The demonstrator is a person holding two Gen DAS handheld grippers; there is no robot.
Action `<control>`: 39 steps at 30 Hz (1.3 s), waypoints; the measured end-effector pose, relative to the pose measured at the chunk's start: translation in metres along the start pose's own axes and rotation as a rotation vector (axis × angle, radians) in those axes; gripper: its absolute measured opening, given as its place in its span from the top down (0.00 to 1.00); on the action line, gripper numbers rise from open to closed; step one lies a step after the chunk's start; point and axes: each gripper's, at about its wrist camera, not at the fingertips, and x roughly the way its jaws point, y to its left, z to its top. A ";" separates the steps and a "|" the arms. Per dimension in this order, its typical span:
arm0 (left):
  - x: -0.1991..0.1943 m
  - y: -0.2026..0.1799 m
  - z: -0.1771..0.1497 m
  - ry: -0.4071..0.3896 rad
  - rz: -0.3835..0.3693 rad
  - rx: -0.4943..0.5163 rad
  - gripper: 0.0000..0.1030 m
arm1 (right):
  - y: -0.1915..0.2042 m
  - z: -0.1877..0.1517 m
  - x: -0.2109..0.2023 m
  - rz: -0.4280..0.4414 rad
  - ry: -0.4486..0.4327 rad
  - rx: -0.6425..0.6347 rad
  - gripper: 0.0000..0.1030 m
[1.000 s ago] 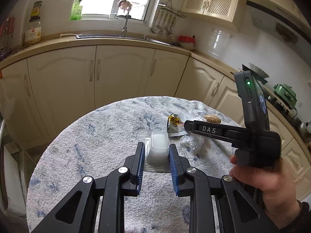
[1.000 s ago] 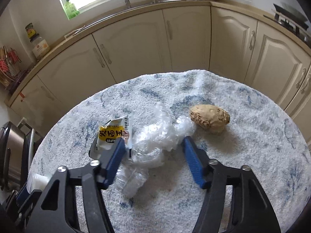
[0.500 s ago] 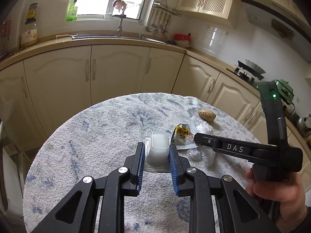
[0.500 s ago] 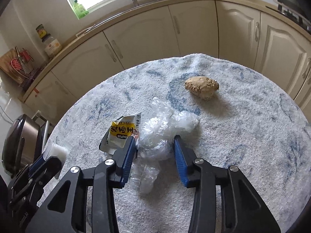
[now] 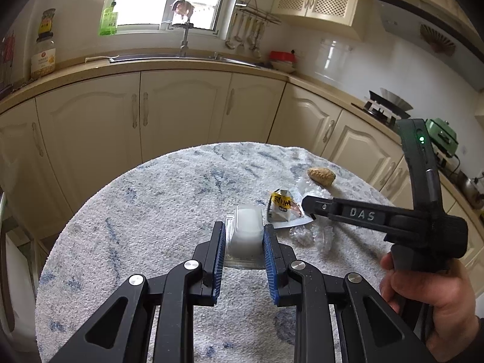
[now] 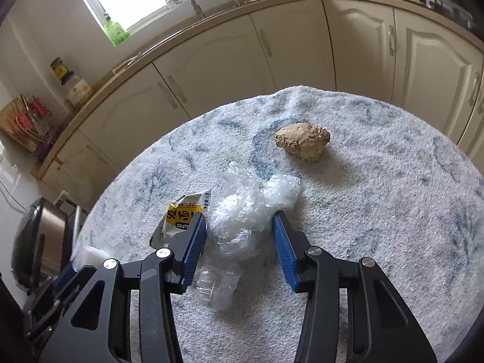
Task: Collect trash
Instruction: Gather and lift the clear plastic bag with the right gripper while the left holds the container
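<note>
Near the surface's (image 5: pixel 145 211) middle, the left gripper (image 5: pixel 244 242) clamps a clear tub (image 5: pixel 245 231); only the right view shows the right gripper (image 6: pixel 239 230) with jaws closing around crumpled plastic wrap (image 6: pixel 251 202).

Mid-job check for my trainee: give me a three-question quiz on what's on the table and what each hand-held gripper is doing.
1. True or false: the left hand-held gripper grips a white plastic tub.
2. What lies between the right hand-held gripper's closing jaws?
A. yellow snack wrapper
B. crumpled clear plastic
C. brown lump
3. Which item lies farthest from both grippers?

Key: 1 true; 2 B; 3 the brown lump.
</note>
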 end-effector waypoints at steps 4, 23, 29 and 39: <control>0.000 -0.001 -0.001 0.005 -0.001 0.004 0.80 | 0.001 -0.004 -0.005 0.026 -0.020 -0.014 0.75; 0.002 -0.005 -0.002 0.012 -0.003 0.015 0.80 | -0.034 -0.022 -0.017 0.231 0.050 0.166 0.72; 0.003 -0.006 -0.003 0.014 -0.004 0.021 0.80 | -0.044 -0.022 -0.016 0.270 0.057 0.223 0.73; 0.004 -0.006 -0.002 0.014 -0.006 0.028 0.80 | -0.040 -0.021 -0.017 0.241 0.046 0.201 0.74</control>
